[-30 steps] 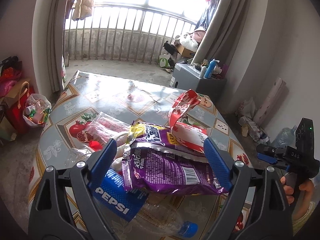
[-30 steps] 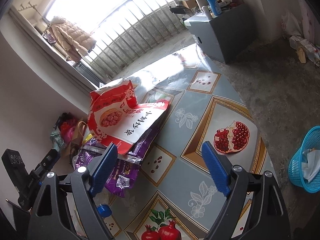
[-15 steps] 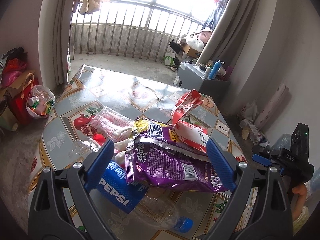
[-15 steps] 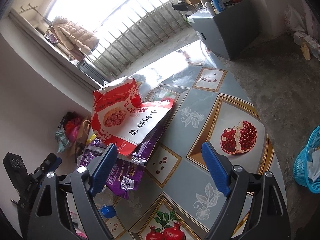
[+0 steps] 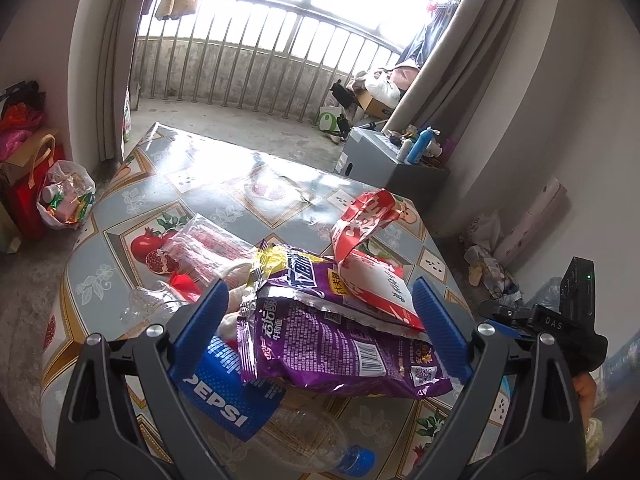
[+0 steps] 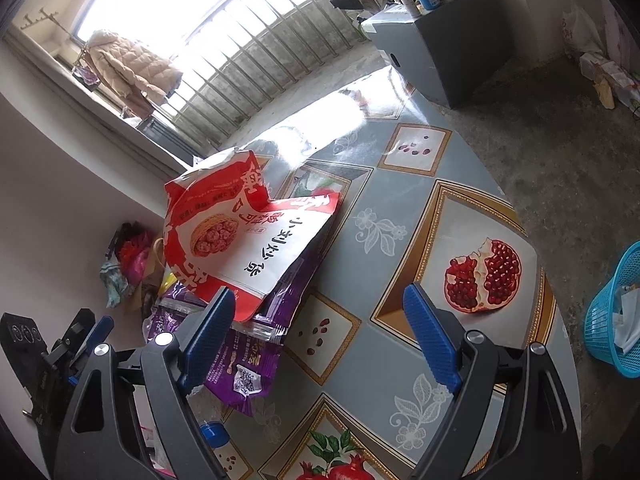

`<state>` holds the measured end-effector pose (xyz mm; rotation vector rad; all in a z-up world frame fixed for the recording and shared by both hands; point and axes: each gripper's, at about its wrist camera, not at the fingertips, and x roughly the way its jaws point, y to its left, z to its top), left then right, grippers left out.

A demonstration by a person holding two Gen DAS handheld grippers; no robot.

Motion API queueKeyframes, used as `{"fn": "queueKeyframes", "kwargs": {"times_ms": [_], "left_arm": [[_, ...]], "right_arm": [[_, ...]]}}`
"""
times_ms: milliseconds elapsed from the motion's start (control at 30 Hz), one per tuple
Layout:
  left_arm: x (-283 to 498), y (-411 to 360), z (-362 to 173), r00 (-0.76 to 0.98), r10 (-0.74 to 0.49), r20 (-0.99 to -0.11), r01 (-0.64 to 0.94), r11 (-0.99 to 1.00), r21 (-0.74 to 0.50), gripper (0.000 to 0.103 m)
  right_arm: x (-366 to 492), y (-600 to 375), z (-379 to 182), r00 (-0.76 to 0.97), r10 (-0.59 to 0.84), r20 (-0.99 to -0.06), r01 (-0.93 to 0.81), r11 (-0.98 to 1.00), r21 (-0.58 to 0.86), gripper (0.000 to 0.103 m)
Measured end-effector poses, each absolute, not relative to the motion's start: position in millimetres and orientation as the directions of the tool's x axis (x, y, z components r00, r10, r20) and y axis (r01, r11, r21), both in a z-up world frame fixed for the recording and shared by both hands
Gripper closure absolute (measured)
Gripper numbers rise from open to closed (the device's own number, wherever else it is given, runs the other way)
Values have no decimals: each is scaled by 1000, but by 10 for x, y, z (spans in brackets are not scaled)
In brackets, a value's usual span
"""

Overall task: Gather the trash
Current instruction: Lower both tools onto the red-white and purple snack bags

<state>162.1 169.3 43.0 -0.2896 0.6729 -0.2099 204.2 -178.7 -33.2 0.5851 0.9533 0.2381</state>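
A pile of trash lies on the table (image 5: 224, 192). A purple snack bag (image 5: 344, 344) lies on top of a Pepsi bottle (image 5: 248, 404) with a blue cap. A red and white snack bag (image 5: 372, 272) lies on the purple one and also shows in the right wrist view (image 6: 244, 236). A clear pink wrapper (image 5: 208, 244) lies behind. My left gripper (image 5: 320, 332) is open and empty, held above the purple bag. My right gripper (image 6: 320, 340) is open and empty over the table (image 6: 400, 184), to the right of the pile.
A blue plastic basket (image 6: 612, 320) with paper in it stands on the floor at the right. A grey cabinet (image 6: 436, 36) with bottles stands past the table. Bags (image 5: 64, 196) sit on the floor at the left.
Both grippers have drawn back and up a little from the pile. The jaws stay open. The trash has not moved.
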Motion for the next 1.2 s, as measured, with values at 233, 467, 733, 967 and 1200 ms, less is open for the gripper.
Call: {"fn": "queueKeyframes", "kwargs": {"times_ms": [233, 467, 733, 967, 1200], "left_arm": [[1757, 1665, 387, 753, -301, -586, 109, 934, -340, 14], [1844, 1671, 219, 723, -307, -620, 97, 932, -349, 14], [1929, 1707, 41, 692, -301, -656, 59, 929, -364, 14], [1965, 1730, -39, 678, -278, -681, 37, 937, -346, 14], [1991, 1672, -100, 666, -276, -693, 39, 941, -336, 14]], "right_arm": [[2218, -1801, -442, 541, 476, -693, 79, 792, 605, 19], [2432, -1845, -675, 489, 528, -694, 135, 740, 659, 19], [2655, -1809, -937, 434, 627, -647, 204, 631, 748, 19], [2761, -1758, -1120, 424, 687, -591, 243, 543, 804, 19], [2851, -1694, -1234, 395, 757, -520, 277, 441, 853, 32]]}}
